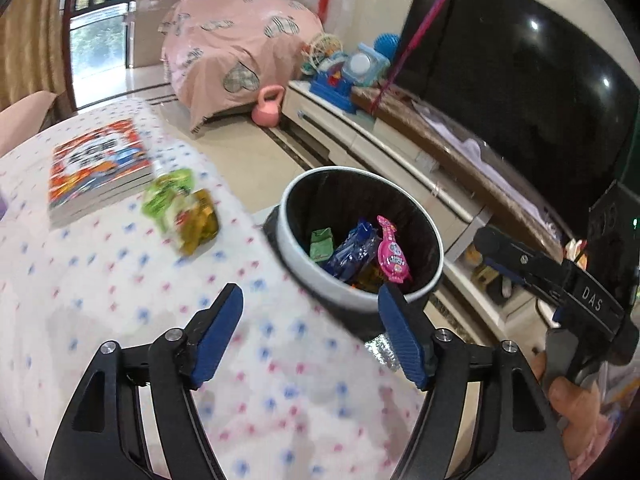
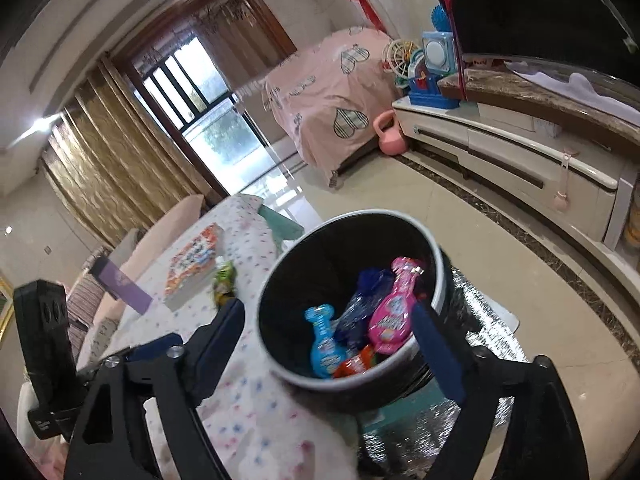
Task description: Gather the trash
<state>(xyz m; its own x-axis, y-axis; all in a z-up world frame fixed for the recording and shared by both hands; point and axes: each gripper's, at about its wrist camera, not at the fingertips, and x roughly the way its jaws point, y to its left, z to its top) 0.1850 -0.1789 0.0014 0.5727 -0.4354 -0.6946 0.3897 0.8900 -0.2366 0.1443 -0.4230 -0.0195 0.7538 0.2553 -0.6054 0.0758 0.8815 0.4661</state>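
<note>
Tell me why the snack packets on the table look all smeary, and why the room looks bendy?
In the left wrist view the snack packets and dotted tablecloth are streaked with motion blur; in the right wrist view the bin rim is smeared too, while the fisheye lens curves the TV cabinet and darkens the corners; in both, ceiling lights glare.

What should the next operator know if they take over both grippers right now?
Left gripper: open, empty, above the table edge.
Right gripper: open, empty, by the bin.
Bin beside the table holds a pink wrapper, blue wrappers and a green packet.
Left: the green-and-yellow snack pouches lie on the tablecloth next to the books. Collect those next; leave the books alone.
</note>
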